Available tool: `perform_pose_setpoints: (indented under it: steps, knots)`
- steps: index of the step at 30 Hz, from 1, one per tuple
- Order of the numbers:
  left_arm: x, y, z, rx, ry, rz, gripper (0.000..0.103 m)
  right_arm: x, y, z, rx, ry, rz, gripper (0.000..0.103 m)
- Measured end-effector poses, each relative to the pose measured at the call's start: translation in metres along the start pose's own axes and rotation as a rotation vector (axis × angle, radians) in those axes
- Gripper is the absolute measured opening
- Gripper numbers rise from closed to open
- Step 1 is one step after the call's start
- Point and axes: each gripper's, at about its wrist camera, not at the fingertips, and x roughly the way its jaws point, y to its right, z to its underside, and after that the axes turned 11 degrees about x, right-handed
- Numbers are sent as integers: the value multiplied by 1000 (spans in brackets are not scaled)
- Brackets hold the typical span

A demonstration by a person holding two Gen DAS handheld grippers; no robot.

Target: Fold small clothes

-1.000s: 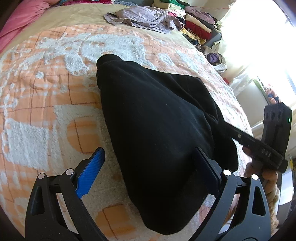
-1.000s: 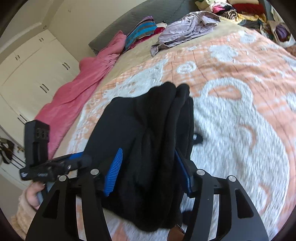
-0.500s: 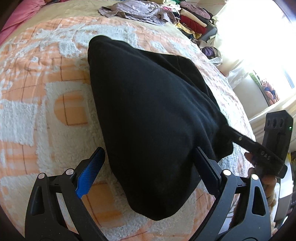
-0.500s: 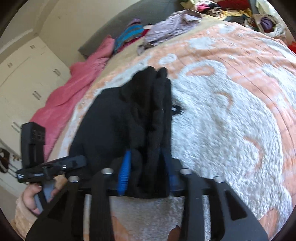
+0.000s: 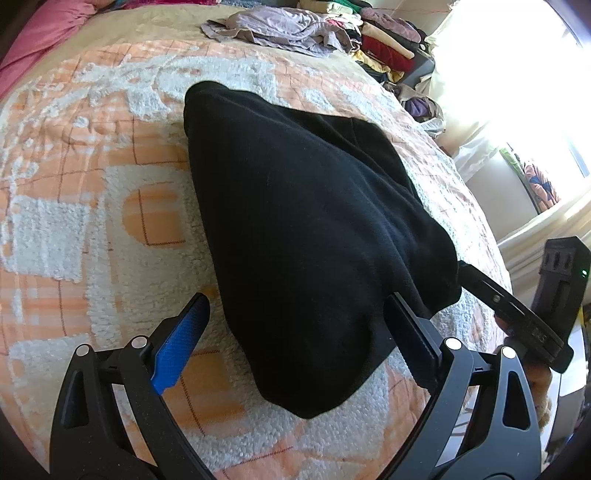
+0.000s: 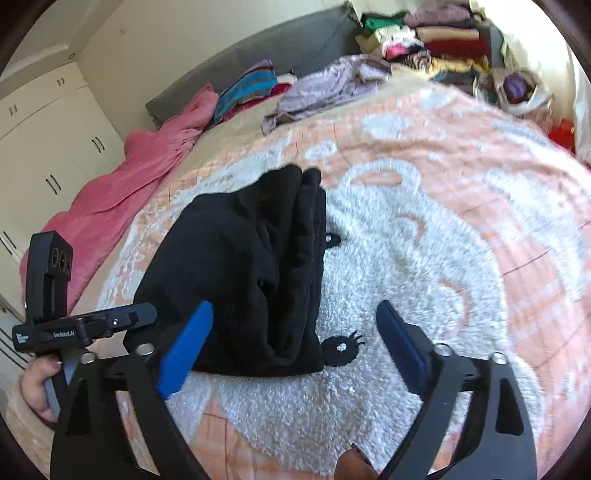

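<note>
1. Far left, my left gripper [image 5: 295,332] stands wide over the near end of the black garment [image 5: 295,229], one finger [image 5: 181,347] clear on the blanket [image 5: 55,229] side, the other at the cloth's right edge; nothing is pinched as far as I can see.

2. Centre: the garment lies folded into a thick, tapering bundle in the middle of the orange-and-white blanket, well apart from the lilac clothes [image 5: 273,27] at the bed's far end.

3. Its long axis runs away from me up the bed. In the right wrist view the stacked fold edges [image 6: 314,236] face right and the narrow end points toward the headboard [image 6: 258,48].

4. Right: my right gripper [image 6: 291,332] has just sprung wide, letting go of the bundle; the cloth now sits only by its left finger [image 6: 184,350], with bare blanket between the pads.

5. I judge the fold itself done and this the release. Next calls for drawing both grippers clear without dragging the layers, then squaring the bundle or setting it aside.
</note>
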Motion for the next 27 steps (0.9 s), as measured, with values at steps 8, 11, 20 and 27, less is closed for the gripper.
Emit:
perform_pose_setpoints:
  steps: [8, 11, 20, 27]
  knots:
    - [-25, 7, 4, 19, 46, -19, 93, -42, -25, 8, -92, 127, 46, 98]
    - [-36, 14, 8, 25, 69, -21, 93, -56, -34, 13, -118, 166, 51, 98]
    - [-77, 38, 24, 65, 176, -50, 93, -92, -55, 46, -187, 249, 79, 98]
    - [-98, 54, 52, 113, 234, -97, 93, -101, -55, 82, -184, 257, 105, 98]
